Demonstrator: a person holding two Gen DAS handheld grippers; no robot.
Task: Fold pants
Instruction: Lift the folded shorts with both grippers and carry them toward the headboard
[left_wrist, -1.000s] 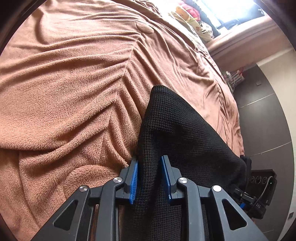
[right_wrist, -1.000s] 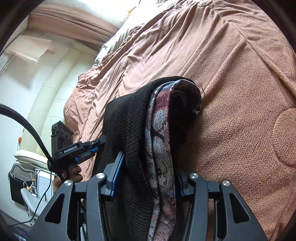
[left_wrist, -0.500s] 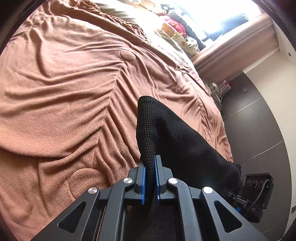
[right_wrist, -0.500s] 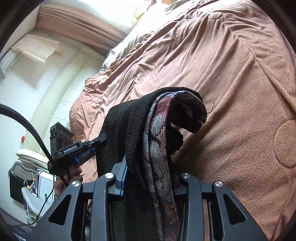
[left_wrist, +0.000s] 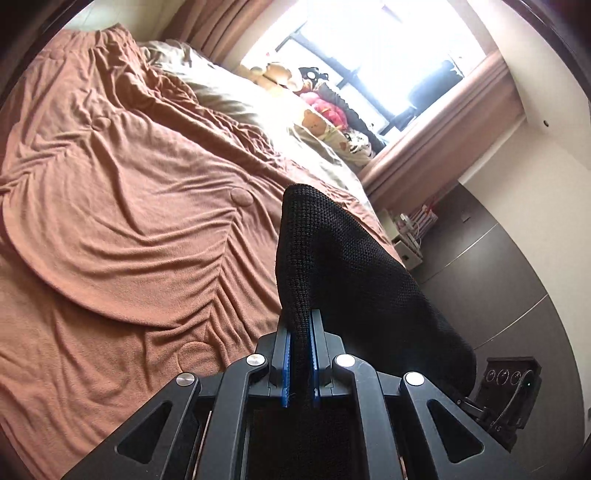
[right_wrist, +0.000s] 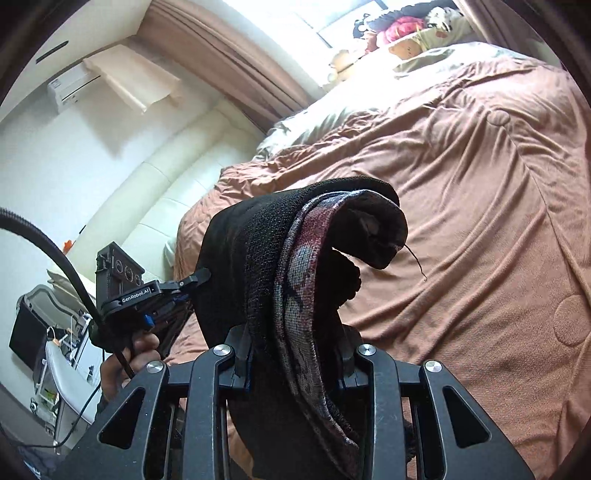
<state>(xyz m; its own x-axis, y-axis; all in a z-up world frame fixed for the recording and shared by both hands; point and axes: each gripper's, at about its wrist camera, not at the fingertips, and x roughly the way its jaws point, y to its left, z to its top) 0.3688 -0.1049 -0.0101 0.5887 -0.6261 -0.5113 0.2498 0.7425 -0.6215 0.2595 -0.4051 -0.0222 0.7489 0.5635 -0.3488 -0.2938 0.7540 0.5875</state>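
Left tongs (left_wrist: 299, 332) pinching black pants (left_wrist: 351, 273), brown bedspread (left_wrist: 129, 221)

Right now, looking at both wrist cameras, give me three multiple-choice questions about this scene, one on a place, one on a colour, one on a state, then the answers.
1. Where is the soft toy pile?
A. at the far end of the bed by the window
B. on the floor
C. between the tongs

2. What colour is the blanket on the bed?
A. blue
B. brown
C. white

3. How do the left tongs stand?
A. wide open and empty
B. shut on a fold of the black pants
C. resting on the blanket

Answers:
1. A, the toys lie beside the bright window.
2. B, the rumpled cover is brown all over.
3. B, the blue pads pinch the black knit, which rises clear of the bed.
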